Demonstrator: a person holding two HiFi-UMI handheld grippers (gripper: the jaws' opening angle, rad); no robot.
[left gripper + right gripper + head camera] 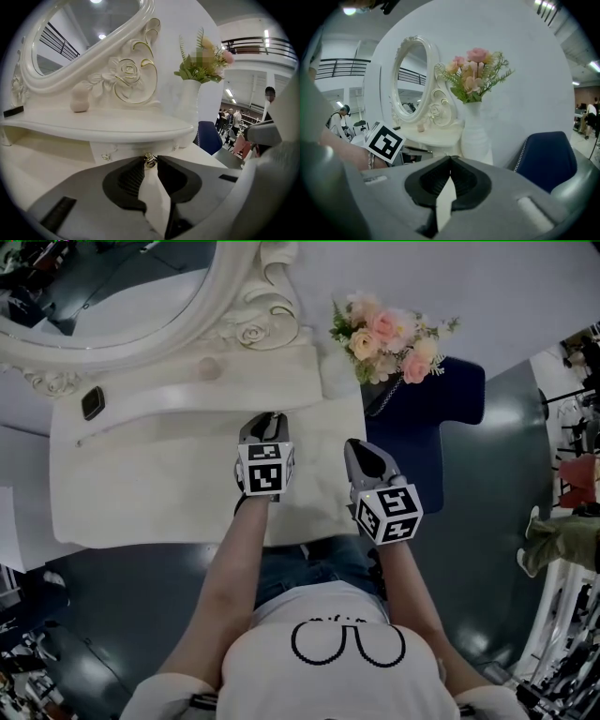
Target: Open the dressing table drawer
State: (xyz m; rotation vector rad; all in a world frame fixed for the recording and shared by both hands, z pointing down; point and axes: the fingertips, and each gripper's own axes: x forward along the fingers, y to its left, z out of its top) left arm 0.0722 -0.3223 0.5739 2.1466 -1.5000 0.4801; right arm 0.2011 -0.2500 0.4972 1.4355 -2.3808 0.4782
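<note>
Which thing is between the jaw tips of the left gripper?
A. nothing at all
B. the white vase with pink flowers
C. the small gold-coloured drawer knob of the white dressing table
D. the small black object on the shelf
C: in the left gripper view, the left gripper has one jaw tip on each side of the small gold-coloured drawer knob, just under the curved white shelf.

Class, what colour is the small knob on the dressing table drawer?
Gold. The drawer knob shows best in the left gripper view.
</note>
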